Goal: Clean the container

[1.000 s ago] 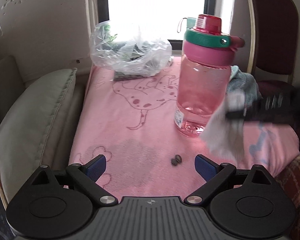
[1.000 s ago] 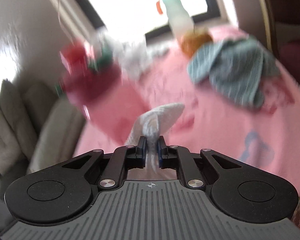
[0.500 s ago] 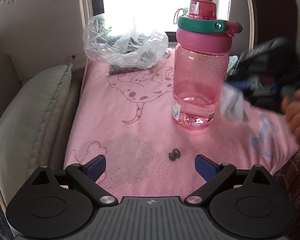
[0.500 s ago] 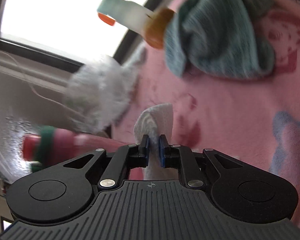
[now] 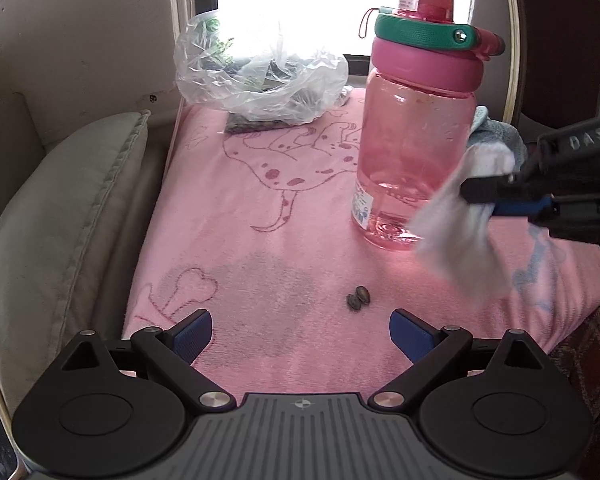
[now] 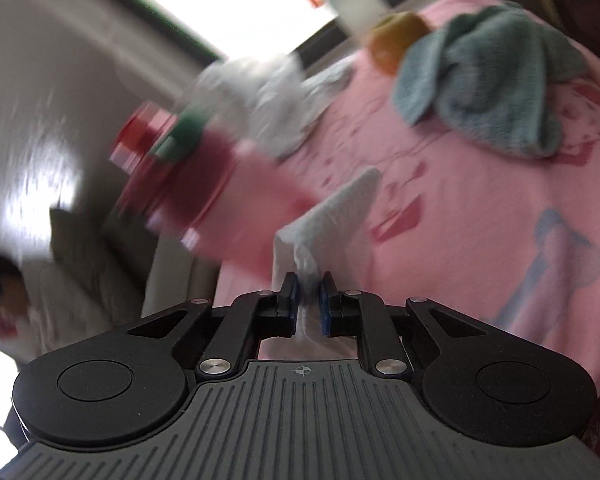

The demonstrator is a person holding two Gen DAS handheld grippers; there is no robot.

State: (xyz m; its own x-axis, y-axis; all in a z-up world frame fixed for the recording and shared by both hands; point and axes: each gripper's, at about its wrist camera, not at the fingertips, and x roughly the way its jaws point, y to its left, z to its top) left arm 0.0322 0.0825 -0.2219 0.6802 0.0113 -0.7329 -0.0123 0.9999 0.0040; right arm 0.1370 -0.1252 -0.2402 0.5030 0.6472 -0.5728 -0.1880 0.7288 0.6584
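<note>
Pink towel (image 5: 260, 216) covers the surface. Pink bottle (image 5: 416, 120) stands upright on it at right of centre, lid on. Right gripper (image 6: 309, 300): jaws pinched tight on a white wipe (image 5: 460, 236), held just beside the bottle's lower side. Left gripper (image 5: 300, 330): jaws wide apart, empty, near edge. Two small dark bits (image 5: 358, 300) lie ahead of it.

Daylight is pouring through the window (image 5: 316, 0), blowing it out to white. The left view is staying sharp — the right is smearing the bottle (image 6: 220, 184), edges bending.
</note>
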